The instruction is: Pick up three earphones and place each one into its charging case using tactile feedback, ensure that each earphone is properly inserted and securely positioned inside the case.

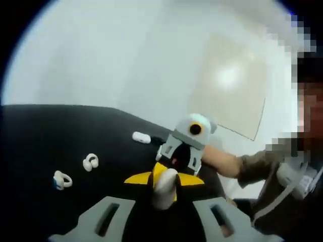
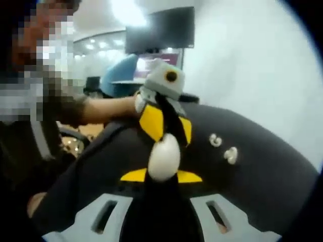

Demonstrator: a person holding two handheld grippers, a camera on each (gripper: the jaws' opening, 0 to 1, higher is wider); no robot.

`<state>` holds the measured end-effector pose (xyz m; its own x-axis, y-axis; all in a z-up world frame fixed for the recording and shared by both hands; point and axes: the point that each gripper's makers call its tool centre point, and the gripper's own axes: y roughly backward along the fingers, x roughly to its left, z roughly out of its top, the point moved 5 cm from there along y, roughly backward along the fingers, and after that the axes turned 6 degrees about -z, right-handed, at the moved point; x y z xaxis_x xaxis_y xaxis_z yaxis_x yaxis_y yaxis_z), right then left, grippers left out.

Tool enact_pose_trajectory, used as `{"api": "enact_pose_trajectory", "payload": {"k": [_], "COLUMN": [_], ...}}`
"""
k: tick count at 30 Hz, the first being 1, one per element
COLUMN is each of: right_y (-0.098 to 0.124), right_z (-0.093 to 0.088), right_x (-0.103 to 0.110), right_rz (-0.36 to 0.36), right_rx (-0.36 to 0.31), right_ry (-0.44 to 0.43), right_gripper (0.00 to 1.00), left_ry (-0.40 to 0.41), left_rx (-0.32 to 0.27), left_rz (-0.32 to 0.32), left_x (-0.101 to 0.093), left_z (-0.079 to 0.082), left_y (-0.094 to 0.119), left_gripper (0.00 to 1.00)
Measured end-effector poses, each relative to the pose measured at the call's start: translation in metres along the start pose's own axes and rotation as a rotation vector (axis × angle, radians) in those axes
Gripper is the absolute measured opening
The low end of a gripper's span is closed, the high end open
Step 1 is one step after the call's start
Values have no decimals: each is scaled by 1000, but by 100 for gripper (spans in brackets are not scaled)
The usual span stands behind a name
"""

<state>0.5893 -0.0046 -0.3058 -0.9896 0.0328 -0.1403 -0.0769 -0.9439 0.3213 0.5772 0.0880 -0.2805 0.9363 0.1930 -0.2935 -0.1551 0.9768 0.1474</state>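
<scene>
A white egg-shaped charging case (image 1: 164,187) (image 2: 164,157) hangs over the black table (image 1: 50,136) (image 2: 262,171), held between both grippers. In the left gripper view my left gripper (image 1: 164,179) has its yellow tips against the case's sides. The right gripper (image 1: 187,146) comes in from beyond and meets the case's far end. In the right gripper view my right gripper (image 2: 161,176) flanks the case the same way, and the left gripper (image 2: 162,88) grips it from above with yellow fingers (image 2: 151,121). Two white clip earphones (image 1: 91,162) (image 1: 62,179) lie on the table, also seen as earphones (image 2: 215,140) (image 2: 231,155).
A small white oblong item (image 1: 142,137) lies farther back on the table. A person's forearm (image 1: 222,164) (image 2: 101,108) reaches in behind each far gripper. A dark monitor (image 2: 161,30) and a blue chair (image 2: 118,70) stand beyond the table edge.
</scene>
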Motion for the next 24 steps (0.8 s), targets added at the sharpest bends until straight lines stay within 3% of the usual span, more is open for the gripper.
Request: {"api": "enact_pose_trajectory", "payload": {"k": [2,5,8,15,20,24], "right_y": [0,0,-2,-5,-4,-5], "right_z": [0,0,-1,2,2,3], "right_x": [1,1,-1,-1,0,3], "right_rz": [0,2,6,5,11,-3], "right_rx": [0,1,12,6,7,4], "right_ry": [1,-3,-112,-172,-166,-77], "right_gripper": [21,21,22,23,22,22], "left_ry": [-2,-11,-8,-61,-146,-85], "left_rx": [12,23,18,9,35,48], "left_rz": [-7,25,24,32,36,24], "left_x": [-2,3,3,5,3,4], "left_z": [-2,-2,-2,0,-4,-4], "left_y": [-3,-2,-2,-3,-4,-2], "left_gripper": [24,19,18,18,19,18]}}
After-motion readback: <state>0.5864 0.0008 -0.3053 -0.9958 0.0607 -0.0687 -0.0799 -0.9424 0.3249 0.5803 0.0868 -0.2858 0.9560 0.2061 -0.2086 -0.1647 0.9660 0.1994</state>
